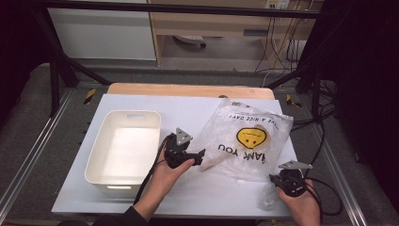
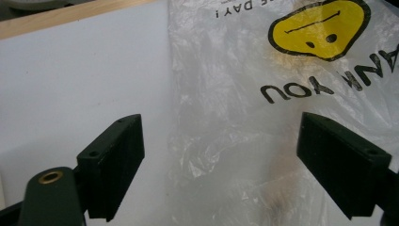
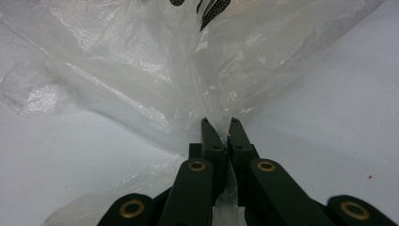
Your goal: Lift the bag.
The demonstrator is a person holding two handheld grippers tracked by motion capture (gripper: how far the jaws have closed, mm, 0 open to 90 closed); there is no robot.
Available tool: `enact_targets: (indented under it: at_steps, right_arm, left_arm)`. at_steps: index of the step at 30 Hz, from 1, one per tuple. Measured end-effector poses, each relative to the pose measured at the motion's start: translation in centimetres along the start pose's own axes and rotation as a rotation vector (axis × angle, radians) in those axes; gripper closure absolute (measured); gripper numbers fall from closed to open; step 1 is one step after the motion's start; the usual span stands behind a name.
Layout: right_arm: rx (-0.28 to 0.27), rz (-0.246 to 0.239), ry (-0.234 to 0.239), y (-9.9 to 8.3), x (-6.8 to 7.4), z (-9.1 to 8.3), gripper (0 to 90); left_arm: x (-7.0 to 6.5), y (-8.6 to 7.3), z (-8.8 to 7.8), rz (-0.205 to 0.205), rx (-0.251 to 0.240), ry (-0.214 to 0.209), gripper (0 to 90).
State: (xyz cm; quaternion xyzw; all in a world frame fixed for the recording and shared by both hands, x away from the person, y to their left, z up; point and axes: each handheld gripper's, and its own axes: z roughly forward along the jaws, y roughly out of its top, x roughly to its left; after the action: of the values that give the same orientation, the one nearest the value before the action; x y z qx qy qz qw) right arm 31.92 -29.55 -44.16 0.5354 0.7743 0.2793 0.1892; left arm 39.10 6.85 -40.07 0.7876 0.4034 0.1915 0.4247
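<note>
A: From the high view, the clear plastic bag [image 1: 244,141] with the yellow face lies flat on the white table [image 1: 197,110], right of the white bin [image 1: 123,148]. Something pale and long shows through the film near the bag's left edge. The left gripper [image 1: 200,157] sits just at that edge, pointing into it. The right gripper [image 1: 277,181] is at the bag's near right corner.

B: And the left gripper view?

A: The left gripper [image 2: 221,155] has its jaws standing wide apart, with the bag [image 2: 263,117] lying between and beyond them. The pads touch no film yet. A brownish shape shows dimly under the plastic near the bottom edge; what it is cannot be told.

B: The right gripper view?

A: The right gripper [image 3: 221,129] has its jaws pinched together on a gathered fold of the bag [image 3: 141,70]; the film runs down through the narrow gap between them. The rest of the bag fans out ahead over the table.

B: So which step is this?

A: It looks as if the right one anchors the bag while the left lines up on the thing inside or on the bag's mouth. The next move likely calls for the left to settle lower and close on one layer or on the object through the film, without dragging the bag off the right's hold.
</note>
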Motion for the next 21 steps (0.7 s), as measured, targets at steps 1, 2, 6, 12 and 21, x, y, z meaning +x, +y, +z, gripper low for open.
enact_targets:
  at_steps: [1,2,6,12,21]
  right_arm:
    - [0.004,-0.001,0.001,0.0,0.0,0.0,90.0]
    - [0.001,0.002,-0.003,0.0,0.0,0.1,90.0]
    - [0.004,-0.003,-0.004,0.0,0.0,0.1,90.0]
    - [0.003,-0.003,-0.005,0.0,0.0,0.1,90.0]
    - [0.006,-0.005,-0.005,0.0,0.0,0.1,90.0]
  left_arm:
    - [0.0,-0.2,0.1,0.000,0.001,0.016,15.7]
    - [0.0,-0.5,0.2,-0.012,-0.001,0.016,16.0]
    - [0.1,-1.3,0.7,-0.020,-0.004,0.038,17.1]
    - [0.3,-2.2,1.7,-0.032,0.029,0.034,16.7]
    - [0.9,-4.0,2.5,-0.050,0.072,0.037,15.6]
